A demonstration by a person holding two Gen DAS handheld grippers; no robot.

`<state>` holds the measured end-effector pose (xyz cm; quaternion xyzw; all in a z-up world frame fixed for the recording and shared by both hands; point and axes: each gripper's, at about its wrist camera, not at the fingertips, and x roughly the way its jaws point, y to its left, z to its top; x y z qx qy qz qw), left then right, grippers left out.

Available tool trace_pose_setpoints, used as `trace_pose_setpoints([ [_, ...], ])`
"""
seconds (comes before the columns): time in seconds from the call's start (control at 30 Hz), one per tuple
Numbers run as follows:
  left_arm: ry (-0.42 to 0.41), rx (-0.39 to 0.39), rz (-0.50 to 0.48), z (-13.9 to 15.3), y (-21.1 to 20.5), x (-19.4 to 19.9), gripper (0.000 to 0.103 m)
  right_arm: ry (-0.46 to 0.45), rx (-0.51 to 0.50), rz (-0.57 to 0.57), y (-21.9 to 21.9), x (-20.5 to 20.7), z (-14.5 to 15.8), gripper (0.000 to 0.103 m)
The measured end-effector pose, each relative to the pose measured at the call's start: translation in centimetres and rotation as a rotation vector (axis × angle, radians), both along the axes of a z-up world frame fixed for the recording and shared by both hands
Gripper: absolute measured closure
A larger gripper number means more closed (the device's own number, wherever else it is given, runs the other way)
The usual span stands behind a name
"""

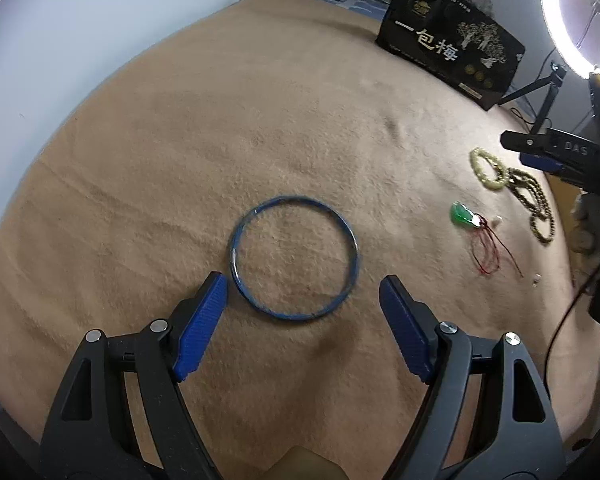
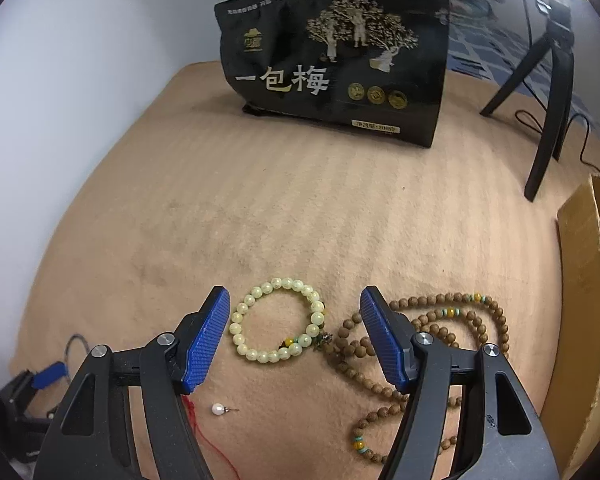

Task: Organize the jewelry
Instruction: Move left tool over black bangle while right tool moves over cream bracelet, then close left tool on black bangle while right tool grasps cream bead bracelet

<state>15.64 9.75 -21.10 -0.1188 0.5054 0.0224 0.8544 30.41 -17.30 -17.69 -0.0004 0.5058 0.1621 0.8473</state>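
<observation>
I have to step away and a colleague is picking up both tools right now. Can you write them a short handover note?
Left tool: open, empty, fingers straddling the near part of the blue bangle, which lies flat on the tan blanket.
Right tool: open, empty, just over the pale green bead bracelet.
The brown bead necklace lies in loops against that bracelet. A pearl earring lies nearer; the green pendant on a red cord lies to the right of the bangle.
Done: nothing visibly sorted; all pieces lie loose.
Left: every piece. A cardboard box stands at right; whether it is the destination is unclear.
</observation>
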Motion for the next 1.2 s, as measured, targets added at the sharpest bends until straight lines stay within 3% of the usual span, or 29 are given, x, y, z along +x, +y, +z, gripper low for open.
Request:
trace_pose_setpoints([
  [0.27, 0.005, 0.073, 0.011, -0.8, -0.7, 1.6, 0.011, 0.001, -0.118, 0.073, 1.7, 1.2, -1.3, 0.036],
  [0.4, 0.005, 0.076, 0.032, -1.0, -0.5, 2.4, 0.008, 0.045, -0.093, 0.066, 1.1, 2.6, -2.4, 0.055],
  [0.53, -0.007, 0.084, 0.046, -1.1, -0.4, 3.0, 0.008, 0.067, -0.093, 0.083, 1.0, 3.1, -3.2, 0.057],
  [0.57, -0.009, 0.093, 0.044, -1.2, -0.5, 3.1, 0.008, 0.071, -0.092, 0.081, 1.0, 3.3, -3.2, 0.06],
  [0.63, -0.014, 0.106, 0.044, -1.1, -0.5, 3.2, 0.008, 0.075, -0.107, 0.078, 1.1, 3.3, -3.2, 0.08],
  [0.73, -0.022, 0.113, 0.046, -1.1, -0.5, 3.0, 0.015, 0.064, -0.128, 0.092, 1.1, 3.1, -3.3, 0.092],
  [0.87, -0.039, 0.119, 0.054, -0.9, -0.3, 2.5, 0.03, 0.049, -0.141, 0.103, 1.6, 2.4, -3.1, 0.097],
  [1.2, -0.041, 0.078, 0.045, -0.4, 0.1, 1.4, 0.03, -0.002, -0.044, 0.082, 1.0, 1.1, -0.2, 0.097],
])
